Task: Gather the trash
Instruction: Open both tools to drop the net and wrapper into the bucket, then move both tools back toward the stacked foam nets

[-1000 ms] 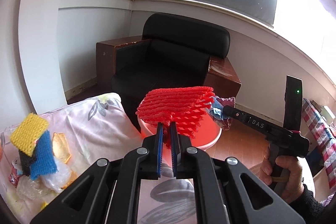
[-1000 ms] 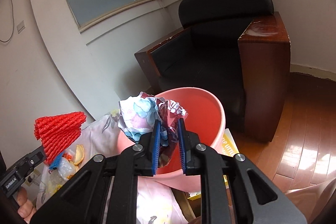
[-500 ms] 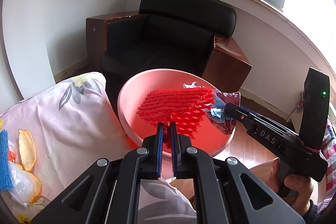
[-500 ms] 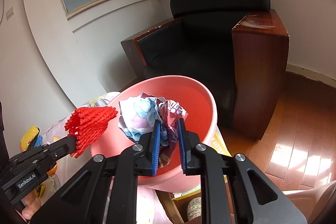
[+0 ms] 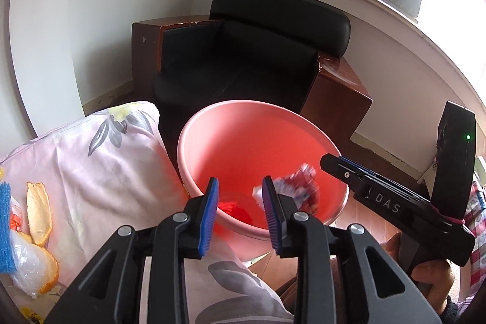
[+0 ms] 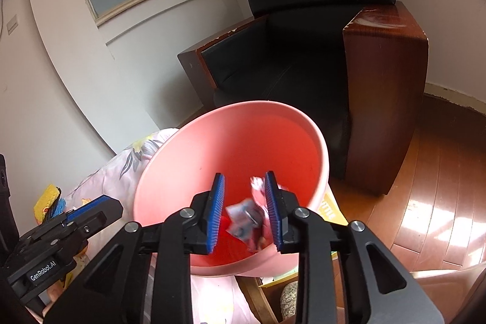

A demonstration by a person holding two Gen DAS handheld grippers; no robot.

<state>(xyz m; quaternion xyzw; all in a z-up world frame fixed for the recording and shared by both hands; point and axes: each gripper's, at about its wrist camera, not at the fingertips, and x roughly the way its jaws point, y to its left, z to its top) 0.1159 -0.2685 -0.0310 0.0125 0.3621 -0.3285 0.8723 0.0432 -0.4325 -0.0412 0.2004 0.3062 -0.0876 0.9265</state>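
"DAS", white letters, on side of right claw (image 5: 331, 169), seen at right. "GenRobot.AI", white on black label, on body of left claw (image 6: 91, 207), near left.

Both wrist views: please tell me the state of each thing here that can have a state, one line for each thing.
left gripper: jaws open, just been opening, nothing between them.
right gripper: jaws open, just been opening, wrapper loose between them.
pink bucket: upright, uncovered, trash inside.
red foam net: lying at the bucket bottom.
crumpled wrapper: blurred, apparently dropping into the bucket.
orange peels: lying on the floral cloth, not collected.
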